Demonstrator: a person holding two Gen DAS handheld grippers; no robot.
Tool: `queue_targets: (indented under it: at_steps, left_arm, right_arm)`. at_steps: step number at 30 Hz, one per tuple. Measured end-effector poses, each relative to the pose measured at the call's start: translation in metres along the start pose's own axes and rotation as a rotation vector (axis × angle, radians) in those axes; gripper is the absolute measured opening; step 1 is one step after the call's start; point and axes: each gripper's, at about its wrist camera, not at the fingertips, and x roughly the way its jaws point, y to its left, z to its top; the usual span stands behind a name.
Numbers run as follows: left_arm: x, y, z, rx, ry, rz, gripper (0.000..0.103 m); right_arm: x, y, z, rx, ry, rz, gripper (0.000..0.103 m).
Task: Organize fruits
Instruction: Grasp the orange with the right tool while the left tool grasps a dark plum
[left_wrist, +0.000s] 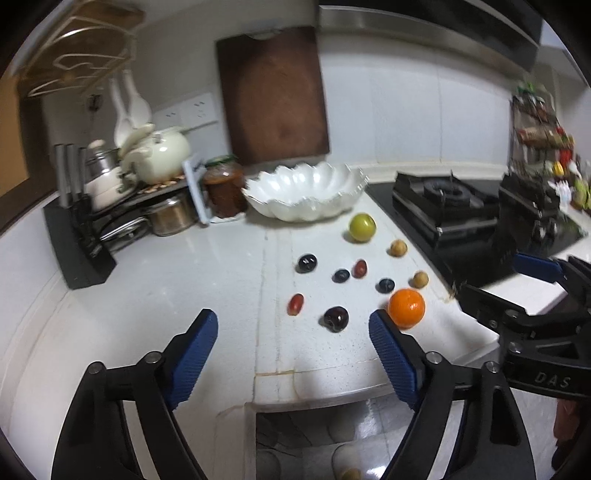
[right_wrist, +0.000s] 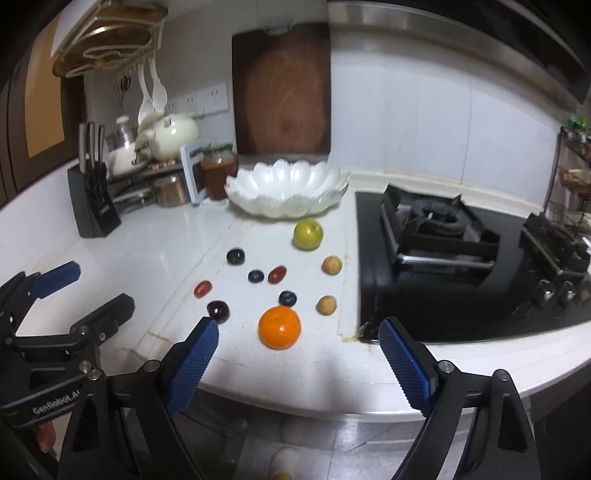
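Several fruits lie loose on the white counter (left_wrist: 147, 295): an orange (left_wrist: 406, 308) (right_wrist: 279, 327), a green apple (left_wrist: 362, 227) (right_wrist: 308, 234), two dark plums (left_wrist: 336, 318) (left_wrist: 307, 263), two red grapes, two blueberries and two tan longans (right_wrist: 331, 265). Behind them stands an empty white shell-shaped bowl (left_wrist: 306, 192) (right_wrist: 288, 192). My left gripper (left_wrist: 293, 332) is open near the counter's front edge, nothing between its blue pads, the near plum just beyond them. My right gripper (right_wrist: 297, 338) is open too, with the orange just ahead of its gap and untouched.
A black gas hob (right_wrist: 439, 229) fills the right side. A knife block (right_wrist: 94, 201), pots, a kettle and a jar (right_wrist: 218, 173) crowd the back left. A wooden cutting board (right_wrist: 282, 88) leans on the wall. A spice rack (left_wrist: 543, 147) stands far right.
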Motion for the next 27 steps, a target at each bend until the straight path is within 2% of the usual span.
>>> queue_targets:
  at_steps: [5, 10, 13, 27]
  left_arm:
    - [0.032, -0.002, -0.001, 0.042, 0.045, -0.032, 0.078]
    - [0.061, -0.003, -0.002, 0.063, 0.089, -0.081, 0.068]
    - [0.076, -0.006, -0.002, 0.088, 0.107, -0.098, 0.065]
    - [0.124, -0.015, -0.007, 0.142, 0.196, -0.231, 0.046]
  right_arm:
    - [0.034, 0.001, -0.001, -0.002, 0.073, 0.026, 0.081]
    - [0.062, 0.002, -0.001, -0.004, 0.131, 0.043, 0.076]
    - [0.078, 0.002, -0.003, -0.006, 0.164, 0.052, 0.073]
    - [0.113, 0.002, -0.006, 0.004, 0.249, 0.092, 0.060]
